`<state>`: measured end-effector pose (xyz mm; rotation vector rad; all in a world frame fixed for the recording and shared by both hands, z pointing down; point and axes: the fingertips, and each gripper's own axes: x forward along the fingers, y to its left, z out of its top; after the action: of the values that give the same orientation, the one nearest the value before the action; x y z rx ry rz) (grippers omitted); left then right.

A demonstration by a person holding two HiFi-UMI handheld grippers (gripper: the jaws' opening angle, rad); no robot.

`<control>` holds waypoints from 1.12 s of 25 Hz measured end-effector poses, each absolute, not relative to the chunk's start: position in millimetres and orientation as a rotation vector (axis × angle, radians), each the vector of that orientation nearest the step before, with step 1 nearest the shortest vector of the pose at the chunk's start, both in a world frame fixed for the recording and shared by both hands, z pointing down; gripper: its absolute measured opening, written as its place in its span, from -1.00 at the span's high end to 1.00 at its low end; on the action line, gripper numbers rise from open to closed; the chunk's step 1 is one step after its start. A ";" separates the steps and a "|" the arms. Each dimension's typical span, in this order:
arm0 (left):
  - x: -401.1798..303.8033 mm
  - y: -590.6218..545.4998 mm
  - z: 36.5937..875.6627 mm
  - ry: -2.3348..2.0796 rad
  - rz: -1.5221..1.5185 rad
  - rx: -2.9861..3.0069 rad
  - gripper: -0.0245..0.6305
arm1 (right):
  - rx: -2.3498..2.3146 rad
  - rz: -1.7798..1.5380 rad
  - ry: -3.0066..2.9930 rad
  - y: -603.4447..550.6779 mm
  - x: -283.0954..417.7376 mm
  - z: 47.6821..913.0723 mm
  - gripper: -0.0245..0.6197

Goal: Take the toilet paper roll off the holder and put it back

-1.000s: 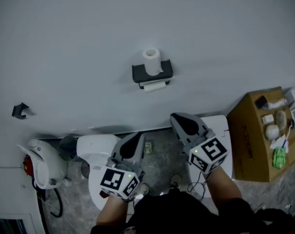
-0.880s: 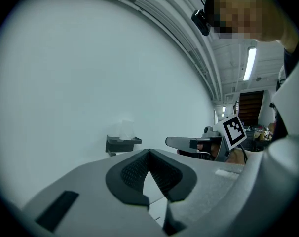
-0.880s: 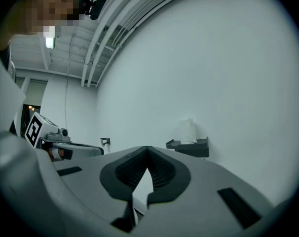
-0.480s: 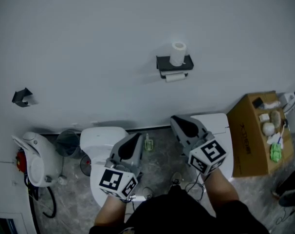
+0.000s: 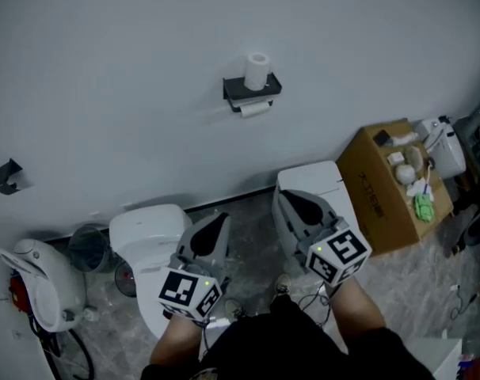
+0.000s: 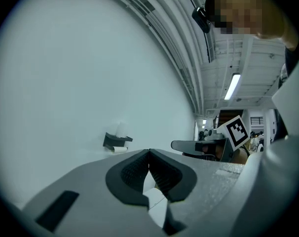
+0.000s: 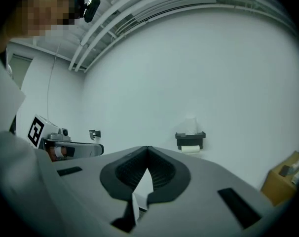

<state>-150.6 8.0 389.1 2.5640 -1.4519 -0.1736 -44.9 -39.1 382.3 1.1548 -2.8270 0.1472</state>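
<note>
A white toilet paper roll (image 5: 257, 70) stands upright on top of a black wall holder (image 5: 252, 89). A second roll (image 5: 256, 109) hangs under the holder. Both grippers are low and near me, far from the holder. My left gripper (image 5: 218, 220) is shut and holds nothing. My right gripper (image 5: 287, 196) is also shut and holds nothing. In the left gripper view the holder (image 6: 115, 140) is small, left of the shut jaws of the left gripper (image 6: 149, 153). In the right gripper view the holder (image 7: 190, 138) sits right of the right gripper (image 7: 148, 149).
Below the wall stand a white toilet (image 5: 145, 229) and a second white toilet tank (image 5: 313, 179). A cardboard box (image 5: 379, 192) with small items is at the right. A bin (image 5: 88, 248), a white appliance (image 5: 38, 287) and a black wall bracket (image 5: 5, 176) are at the left.
The head view swung, so the holder shifted right and then back left and up in the picture. Both grippers stayed shut and low near my body.
</note>
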 end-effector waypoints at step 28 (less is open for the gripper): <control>71.4 84.7 386.4 -1.577 -0.019 2.503 0.91 | 0.952 0.253 -2.976 35.8 157.6 383.8 0.93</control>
<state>71.4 84.7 386.4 2.5032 -1.5771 -0.0194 157.6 35.8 383.8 0.9517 -2.9762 0.2530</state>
